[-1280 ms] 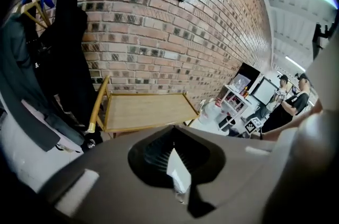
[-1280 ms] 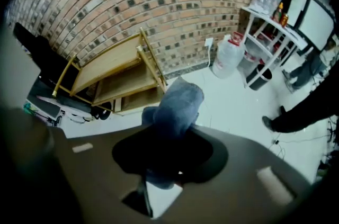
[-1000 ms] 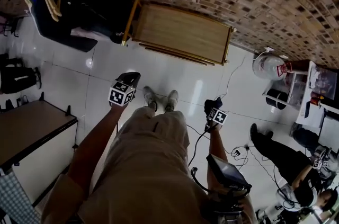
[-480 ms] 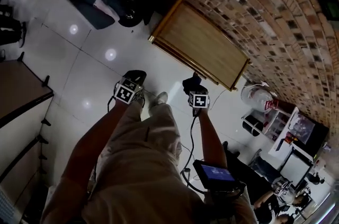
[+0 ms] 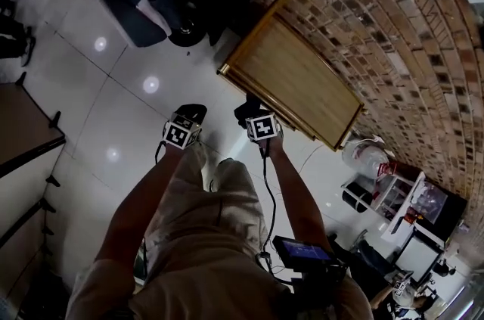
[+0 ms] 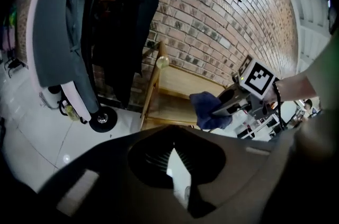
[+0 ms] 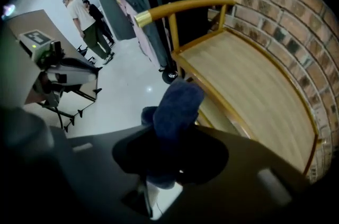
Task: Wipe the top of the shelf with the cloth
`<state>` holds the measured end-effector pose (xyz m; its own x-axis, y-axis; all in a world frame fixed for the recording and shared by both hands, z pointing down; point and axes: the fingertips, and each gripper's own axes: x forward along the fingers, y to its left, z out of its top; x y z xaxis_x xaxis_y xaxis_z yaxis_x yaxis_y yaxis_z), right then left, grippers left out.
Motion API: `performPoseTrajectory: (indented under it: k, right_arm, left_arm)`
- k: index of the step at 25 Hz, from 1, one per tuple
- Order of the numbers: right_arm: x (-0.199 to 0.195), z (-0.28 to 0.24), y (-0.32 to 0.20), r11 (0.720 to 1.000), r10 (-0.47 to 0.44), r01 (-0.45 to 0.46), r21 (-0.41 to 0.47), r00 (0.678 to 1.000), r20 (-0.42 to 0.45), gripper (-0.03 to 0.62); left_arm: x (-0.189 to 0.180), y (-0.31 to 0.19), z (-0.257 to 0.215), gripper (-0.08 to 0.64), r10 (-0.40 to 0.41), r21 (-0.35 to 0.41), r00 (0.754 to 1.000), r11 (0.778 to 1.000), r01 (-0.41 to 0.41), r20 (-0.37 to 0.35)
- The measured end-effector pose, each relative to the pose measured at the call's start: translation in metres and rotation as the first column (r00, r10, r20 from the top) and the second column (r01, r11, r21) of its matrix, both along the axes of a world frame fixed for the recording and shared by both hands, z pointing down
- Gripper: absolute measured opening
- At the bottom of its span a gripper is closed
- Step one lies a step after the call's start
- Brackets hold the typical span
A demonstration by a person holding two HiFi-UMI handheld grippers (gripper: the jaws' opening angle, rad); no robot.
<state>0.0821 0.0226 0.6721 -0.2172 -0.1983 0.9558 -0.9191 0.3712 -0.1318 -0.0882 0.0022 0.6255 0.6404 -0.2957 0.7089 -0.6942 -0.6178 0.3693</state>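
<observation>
Blue cloth point(image 7: 177, 106) is held clamped in the right gripper point(image 5: 248, 113) fingers, just short of the wooden shelf top point(image 7: 254, 80). The top lies ahead-right, long axis along the brick wall point(image 7: 296, 6). Left gripper point(image 5: 189, 114) fingers are together, empty, farther off.

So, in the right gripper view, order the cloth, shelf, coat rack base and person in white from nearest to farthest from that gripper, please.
1. cloth: clamped in the right gripper jaws.
2. shelf: just ahead, to the right.
3. coat rack base: on the floor past the shelf's left end.
4. person in white: far off, upper left.
</observation>
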Motion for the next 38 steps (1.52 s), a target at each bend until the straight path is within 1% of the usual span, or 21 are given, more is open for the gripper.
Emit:
performPoseTrajectory:
  k: [3, 7, 8, 9, 11, 13, 14, 15, 17, 18, 19, 21, 22, 24, 26, 28, 30, 32, 35, 37, 38]
  right_arm:
    - [-0.004, 0.025, -0.004, 1.0, -0.024, 0.025, -0.015, 0.999, 0.022, 0.123]
    - [0.013, 0.067, -0.013, 0.999, -0.046, 0.046, 0.019, 0.999, -0.021, 0.123]
    - [0.016, 0.078, -0.013, 0.999, -0.046, 0.047, 0.013, 0.998, -0.033, 0.123]
    - [0.019, 0.09, -0.013, 0.999, -0.05, 0.05, 0.007, 0.998, -0.048, 0.123]
    - [0.025, 0.117, -0.02, 0.998, -0.066, 0.068, 0.014, 0.994, -0.088, 0.123]
    - [0.022, 0.138, -0.045, 0.992, -0.09, 0.1, 0.082, 0.989, -0.119, 0.123]
    - [0.016, 0.145, -0.063, 0.983, -0.106, 0.123, 0.134, 0.986, -0.129, 0.123]
    - [0.009, 0.151, -0.078, 0.973, -0.121, 0.146, 0.179, 0.983, -0.139, 0.123]
    - [-0.004, 0.162, -0.101, 0.948, -0.158, 0.197, 0.249, 0.973, -0.168, 0.123]
    - [-0.009, 0.164, -0.112, 0.931, -0.18, 0.229, 0.285, 0.966, -0.188, 0.123]
    - [-0.015, 0.167, -0.122, 0.912, -0.199, 0.259, 0.319, 0.958, -0.209, 0.123]
    - [-0.031, 0.175, -0.142, 0.875, -0.231, 0.306, 0.376, 0.945, -0.232, 0.123]
    - [-0.04, 0.179, -0.149, 0.86, -0.244, 0.322, 0.395, 0.941, -0.236, 0.123]
    - [-0.054, 0.192, -0.161, 0.844, -0.258, 0.346, 0.41, 0.932, -0.254, 0.123]
    - [-0.06, 0.203, -0.169, 0.845, -0.251, 0.356, 0.399, 0.923, -0.292, 0.123]
    - [-0.061, 0.207, -0.174, 0.853, -0.234, 0.349, 0.387, 0.92, -0.315, 0.122]
    - [-0.059, 0.209, -0.175, 0.865, -0.228, 0.333, 0.377, 0.928, -0.297, 0.121]
    - [-0.049, 0.211, -0.166, 0.878, -0.221, 0.305, 0.368, 0.942, -0.252, 0.121]
    - [-0.009, 0.21, -0.139, 0.896, -0.178, 0.236, 0.375, 0.967, -0.183, 0.121]
    - [0.032, 0.209, -0.113, 0.907, -0.127, 0.18, 0.38, 0.979, -0.161, 0.121]
    - [0.057, 0.211, -0.095, 0.918, -0.089, 0.143, 0.37, 0.983, -0.159, 0.121]
  left_arm:
    - [0.013, -0.008, 0.056, 0.002, -0.008, -0.004, 1.0, 1.0, 0.008, 0.022]
    - [0.049, -0.016, 0.137, 0.002, 0.061, 0.03, 0.997, 0.998, -0.062, 0.038]
    - [0.057, -0.022, 0.154, 0.002, 0.058, 0.034, 0.998, 0.998, -0.058, 0.023]
    - [0.064, -0.028, 0.17, 0.002, 0.04, 0.03, 0.999, 0.999, -0.04, -0.01]
    - [0.077, -0.039, 0.194, 0.003, -0.025, 0.006, 0.994, 1.0, 0.026, -0.109]
    - [0.084, -0.056, 0.21, 0.002, -0.088, 0.001, 0.978, 0.996, 0.09, -0.186]
    - [0.084, -0.065, 0.215, 0.003, -0.105, 0.023, 0.973, 0.993, 0.112, -0.206]
    - [0.085, -0.073, 0.218, 0.003, -0.108, 0.063, 0.97, 0.99, 0.125, -0.217]
    - [0.086, -0.078, 0.228, 0.003, -0.084, 0.17, 0.973, 0.978, 0.122, -0.216]
    - [0.088, -0.077, 0.235, 0.003, -0.064, 0.202, 0.976, 0.974, 0.106, -0.207]
    - [0.089, -0.075, 0.242, 0.003, -0.046, 0.2, 0.977, 0.976, 0.088, -0.207]
    - [0.086, -0.075, 0.243, 0.003, -0.018, 0.17, 0.971, 0.984, 0.06, -0.24]
    - [0.081, -0.076, 0.237, 0.003, -0.002, 0.182, 0.969, 0.982, 0.048, -0.246]
    - [0.066, -0.07, 0.226, 0.003, 0.037, 0.238, 0.978, 0.971, 0.013, -0.205]
    - [0.05, -0.062, 0.222, 0.003, 0.064, 0.276, 0.988, 0.961, -0.022, -0.142]
    - [0.036, -0.06, 0.224, 0.003, 0.061, 0.275, 0.993, 0.961, -0.03, -0.105]
    - [0.027, -0.056, 0.231, 0.003, 0.056, 0.25, 0.995, 0.968, -0.033, -0.088]
    - [0.018, -0.046, 0.239, 0.003, 0.058, 0.224, 0.996, 0.974, -0.041, -0.071]
    - [0.011, -0.039, 0.242, 0.003, 0.055, 0.212, 0.996, 0.976, -0.039, -0.072]
    - [0.015, -0.039, 0.239, 0.003, 0.06, 0.218, 0.994, 0.975, -0.038, -0.095]
    - [0.019, -0.037, 0.238, 0.002, 0.07, 0.217, 0.993, 0.975, -0.048, -0.099]
